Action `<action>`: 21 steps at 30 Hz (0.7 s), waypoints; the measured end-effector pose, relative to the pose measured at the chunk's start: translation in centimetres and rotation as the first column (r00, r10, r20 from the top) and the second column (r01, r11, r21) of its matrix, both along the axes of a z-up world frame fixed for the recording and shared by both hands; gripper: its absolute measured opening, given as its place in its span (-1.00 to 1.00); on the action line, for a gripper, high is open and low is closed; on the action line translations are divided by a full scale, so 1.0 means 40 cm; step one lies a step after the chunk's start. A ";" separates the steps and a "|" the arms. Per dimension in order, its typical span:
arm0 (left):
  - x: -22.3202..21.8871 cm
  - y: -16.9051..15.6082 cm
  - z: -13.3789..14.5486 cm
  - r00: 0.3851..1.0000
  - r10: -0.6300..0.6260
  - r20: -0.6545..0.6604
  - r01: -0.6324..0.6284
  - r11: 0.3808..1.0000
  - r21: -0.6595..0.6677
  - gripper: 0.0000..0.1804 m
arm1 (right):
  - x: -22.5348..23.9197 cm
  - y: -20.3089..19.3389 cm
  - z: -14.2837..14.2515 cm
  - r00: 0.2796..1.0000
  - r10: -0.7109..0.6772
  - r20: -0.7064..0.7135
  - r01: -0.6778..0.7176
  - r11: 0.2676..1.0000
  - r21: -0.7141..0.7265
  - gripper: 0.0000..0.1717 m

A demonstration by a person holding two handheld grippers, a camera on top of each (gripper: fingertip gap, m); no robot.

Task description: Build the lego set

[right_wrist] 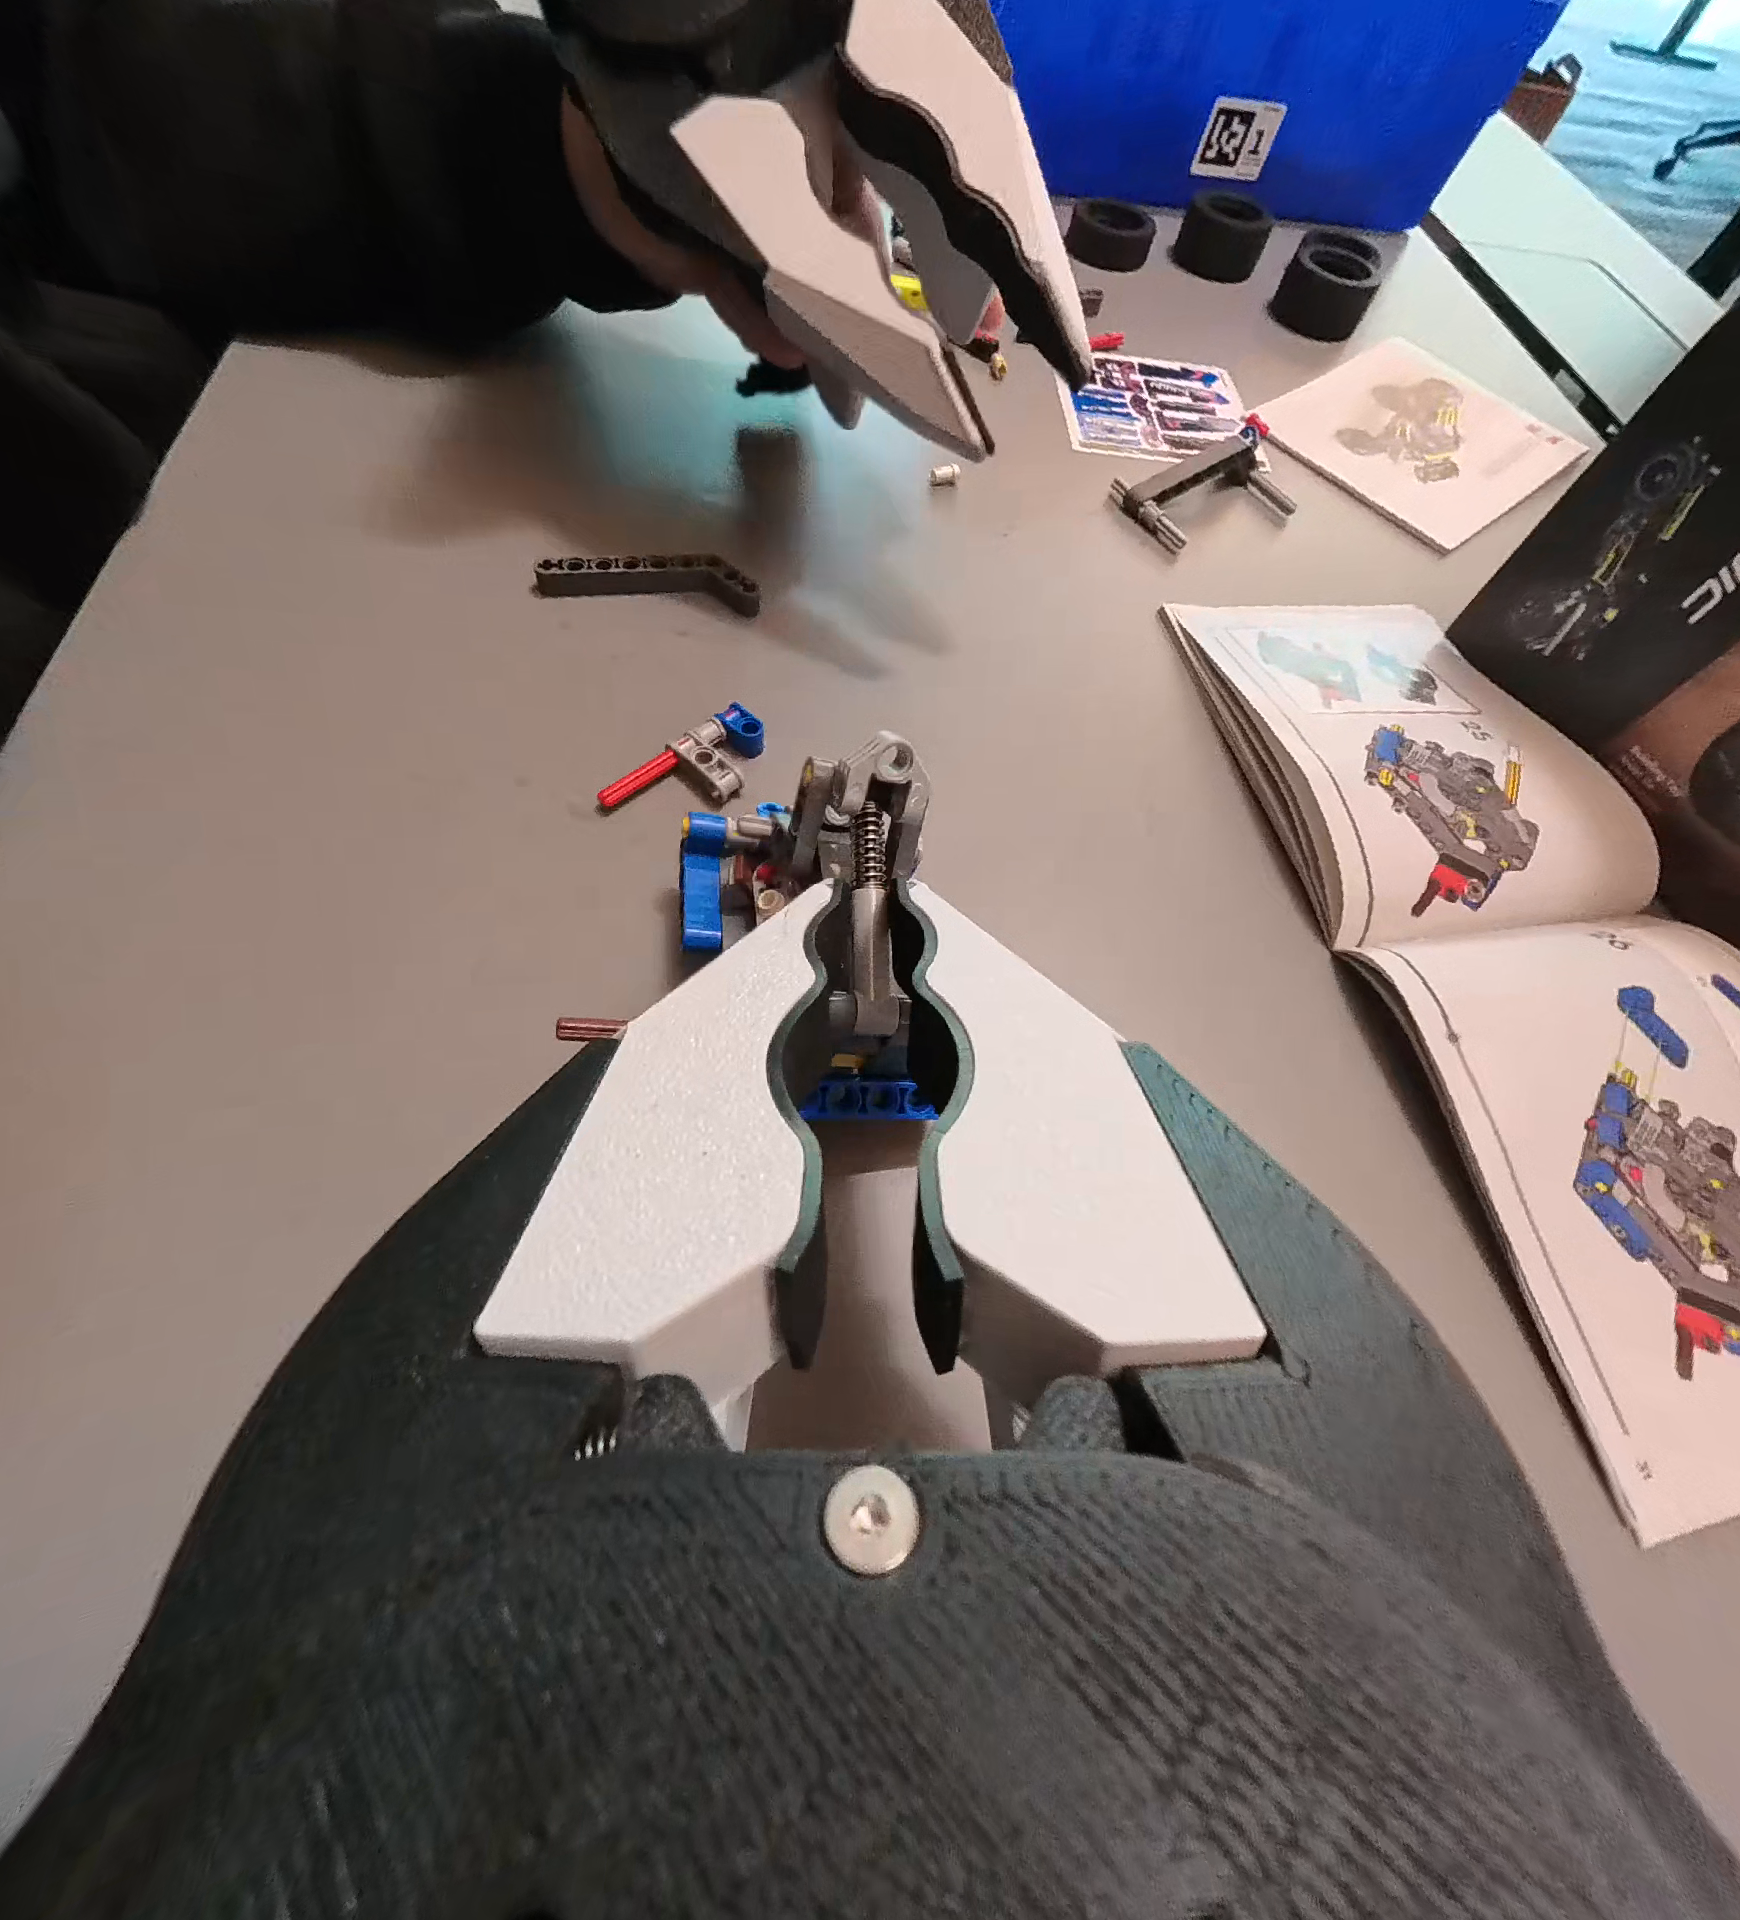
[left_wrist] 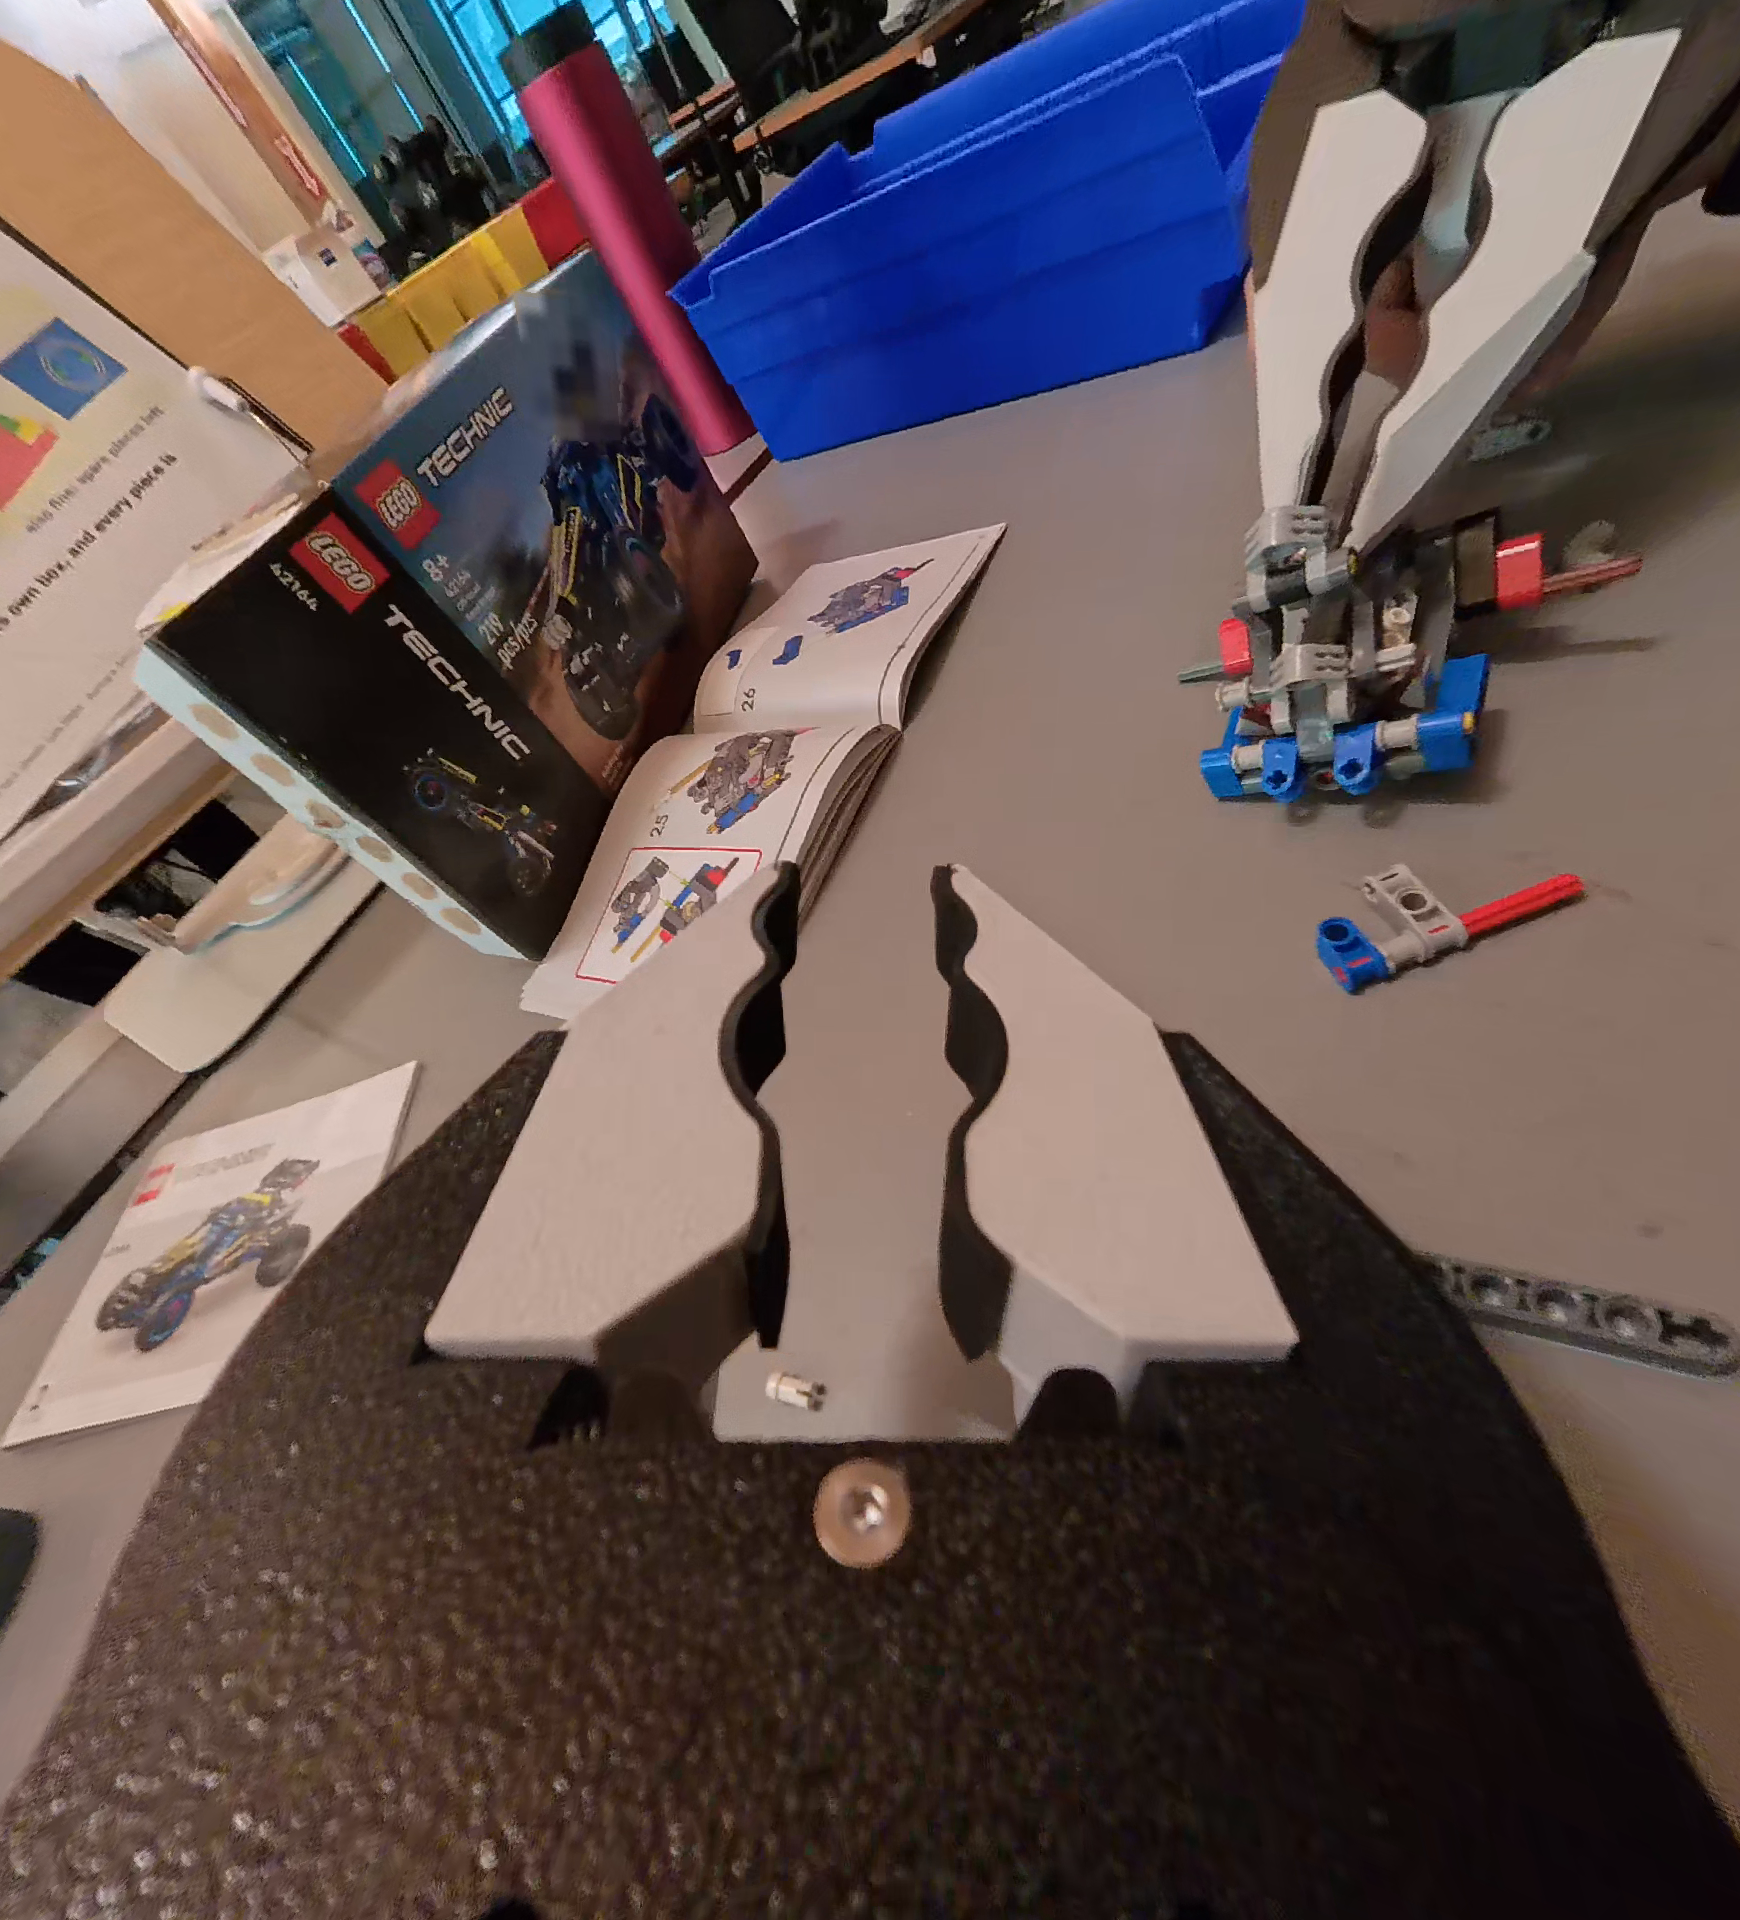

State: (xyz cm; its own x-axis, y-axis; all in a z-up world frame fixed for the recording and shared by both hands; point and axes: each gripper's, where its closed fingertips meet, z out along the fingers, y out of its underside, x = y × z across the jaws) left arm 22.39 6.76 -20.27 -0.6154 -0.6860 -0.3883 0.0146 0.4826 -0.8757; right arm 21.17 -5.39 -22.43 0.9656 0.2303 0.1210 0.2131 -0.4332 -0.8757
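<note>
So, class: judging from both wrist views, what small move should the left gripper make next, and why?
Probably shift the left gripper, open and empty, toward the small red-axle piece lying loose on the table. The right gripper is closed on the grey-and-blue assembly.

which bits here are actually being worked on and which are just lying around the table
Being worked on:
- grey and blue brick assembly with a spring, gripped by the right gripper
- open instruction booklet

Lying about:
- left gripper, open, holding nothing
- red axle with grey and blue connectors
- dark grey angled beam
- three black tyres
- blue plastic bin
- sticker sheet
</note>
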 end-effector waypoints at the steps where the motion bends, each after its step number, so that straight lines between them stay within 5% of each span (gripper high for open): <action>1: 0.000 -0.002 -0.003 1.000 -0.002 0.009 0.002 1.000 0.016 -0.75 | 0.001 0.002 0.000 1.000 0.003 0.010 -0.003 1.000 0.002 -0.95; 6: 0.011 -0.001 -0.027 1.000 0.020 0.007 -0.021 0.998 0.064 -0.75 | 0.022 0.011 0.000 0.995 -0.037 0.089 0.033 0.999 0.043 -0.95; 13: 0.015 0.005 0.023 0.994 0.050 0.094 -0.050 0.999 -0.009 -0.75 | 0.024 0.029 0.009 0.987 -0.059 0.151 0.041 0.993 0.114 -0.95; 21: 0.052 0.061 -0.002 0.968 0.175 0.181 -0.196 0.974 0.110 -0.78 | 0.043 0.018 0.007 0.976 -0.083 0.201 0.060 0.991 0.119 -0.91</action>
